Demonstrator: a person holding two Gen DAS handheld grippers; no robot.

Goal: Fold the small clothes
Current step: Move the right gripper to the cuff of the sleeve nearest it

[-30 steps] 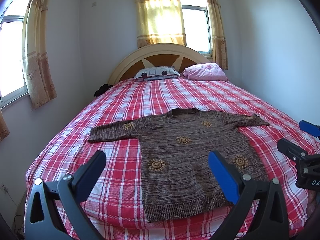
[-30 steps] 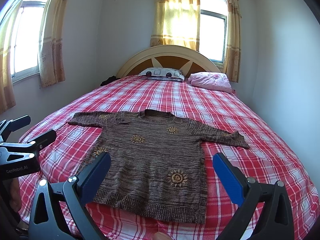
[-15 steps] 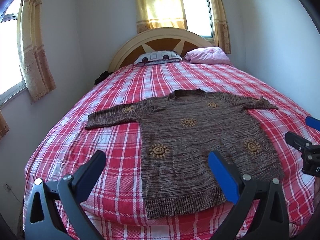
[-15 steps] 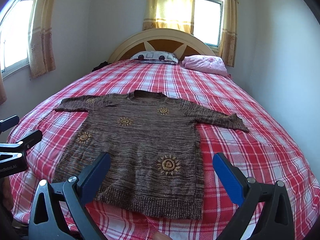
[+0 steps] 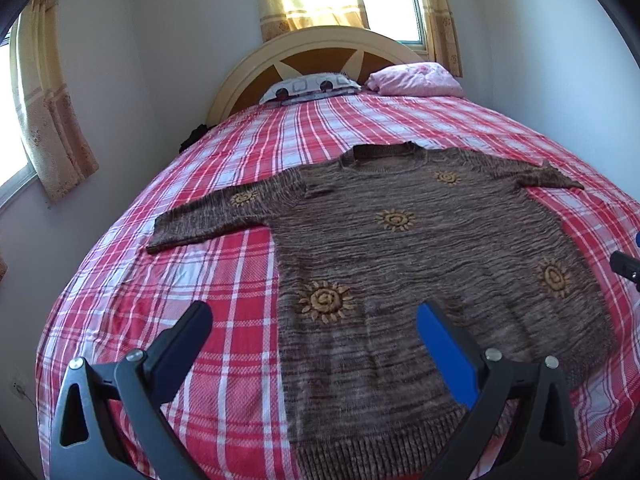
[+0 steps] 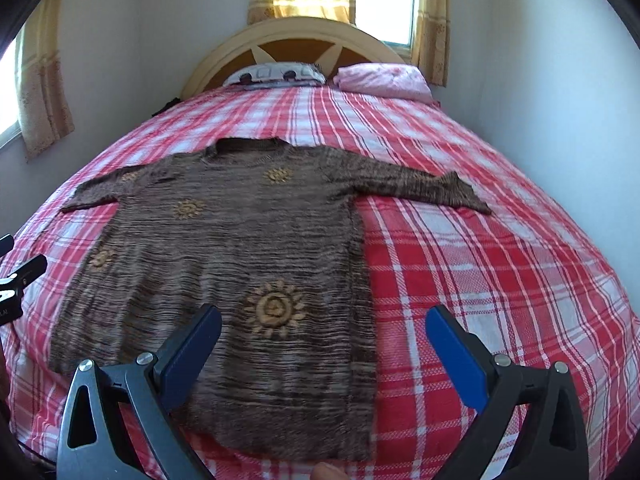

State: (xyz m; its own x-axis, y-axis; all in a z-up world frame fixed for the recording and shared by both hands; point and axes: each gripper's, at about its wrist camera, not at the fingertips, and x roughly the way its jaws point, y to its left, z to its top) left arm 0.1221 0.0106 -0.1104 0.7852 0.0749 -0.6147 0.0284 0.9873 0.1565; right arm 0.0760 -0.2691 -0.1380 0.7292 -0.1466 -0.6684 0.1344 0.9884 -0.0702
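The brown sweater point(image 5: 420, 264) lies flat, sleeves spread, on the checked bed point(image 5: 224, 280). Both the left gripper point(image 5: 312, 340) and right gripper point(image 6: 324, 340) hover with jaws wide apart, holding nothing. Pinching one knit layer, or bedsheet too, could skew the fold.

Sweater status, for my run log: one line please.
sweater flat, unfolded on bed | left gripper open, empty | right gripper open, empty

A red plaid bed point(image 5: 248, 184) holds a patterned pillow point(image 5: 310, 85) and pink pillow point(image 5: 416, 79) along its headboard point(image 5: 320, 42) edge.
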